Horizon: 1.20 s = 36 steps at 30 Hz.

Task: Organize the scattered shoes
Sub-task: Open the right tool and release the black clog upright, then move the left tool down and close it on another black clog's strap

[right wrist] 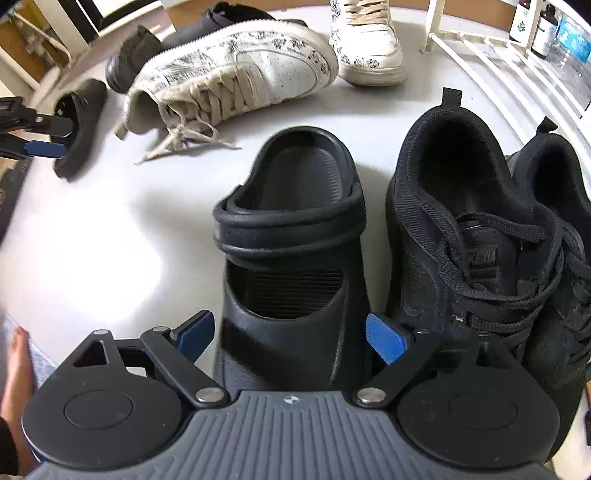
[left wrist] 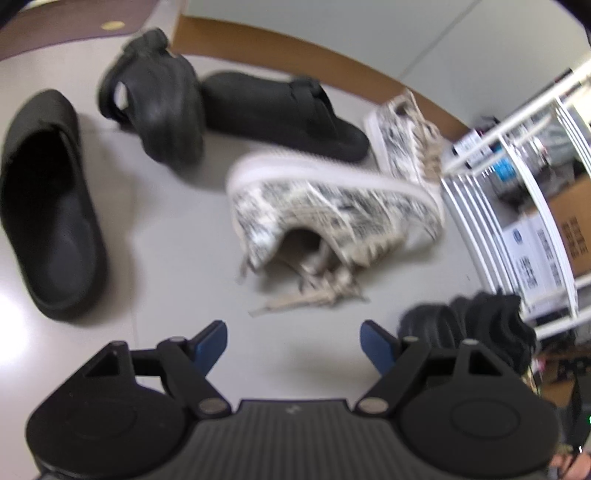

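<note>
Black rubbery foam clog (right wrist: 291,236) standing on the pale floor, just beside the black laced mesh sneaker (right wrist: 476,236), toe between wide-spread jaws of the right gripper (right wrist: 291,334); pads apparently clear, nothing gripped. Probably light, springy, slightly slick: best pinched across the firm toe. Left gripper (left wrist: 293,345) spread, empty.

Pale grey floor (left wrist: 177,236), glossy, a bright glare patch at left. Brown skirting board (left wrist: 332,62) runs along a light wall (left wrist: 406,29). White slatted rack (left wrist: 517,162) to the right, holding cardboard boxes (left wrist: 572,229) and bottles (right wrist: 524,18). Dark mat (left wrist: 66,26) in the far corner.
</note>
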Tool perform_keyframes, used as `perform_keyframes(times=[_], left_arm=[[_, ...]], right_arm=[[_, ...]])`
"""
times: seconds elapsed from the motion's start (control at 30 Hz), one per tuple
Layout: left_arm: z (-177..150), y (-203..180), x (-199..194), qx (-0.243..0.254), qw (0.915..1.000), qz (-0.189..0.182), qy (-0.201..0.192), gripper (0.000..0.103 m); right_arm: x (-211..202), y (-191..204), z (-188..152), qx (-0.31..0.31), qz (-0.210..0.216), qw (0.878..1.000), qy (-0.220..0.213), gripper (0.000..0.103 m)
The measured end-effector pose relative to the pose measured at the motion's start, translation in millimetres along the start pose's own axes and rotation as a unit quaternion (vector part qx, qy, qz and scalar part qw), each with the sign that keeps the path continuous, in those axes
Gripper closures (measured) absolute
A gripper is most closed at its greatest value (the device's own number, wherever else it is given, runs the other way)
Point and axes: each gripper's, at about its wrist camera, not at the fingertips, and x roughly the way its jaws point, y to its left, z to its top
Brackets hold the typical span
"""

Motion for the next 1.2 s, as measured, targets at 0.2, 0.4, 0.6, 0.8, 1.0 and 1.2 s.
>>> perform_keyframes(times=[0.2,0.4,0.6,0.8,1.0,1.2], left_arm=[[21,21,-18,-0.016,0.9984,0.036,-0.041,0.022],[32,55,-33,-0.077,0.9909,0.064,-0.09,0.022],[55,75,-32,-0.091,0.9863,0.073,-0.116,0.022],[88,85,-34,-0.11,0.9788,0.07,-0.158,0.022],[125,100,-14,-0.148,0.9717,0.058,-0.174,0.024],[149,124,8,-0.225,0.9583,0.033,-0.173,0.028]], right_arm=[[-11,0,2,-0.001,0.021,0.999,-0.026,0.011],[-16,-1,5,0.001,0.024,0.999,-0.036,0.011],[-15,1,4,-0.005,0.022,0.999,-0.035,0.011],[-14,-1,0,-0.004,0.016,0.999,-0.031,0.011],[-13,-2,-3,-0.006,0.012,1.0,-0.026,0.011],[-10,-3,-5,0.002,0.01,1.0,-0.019,0.011]])
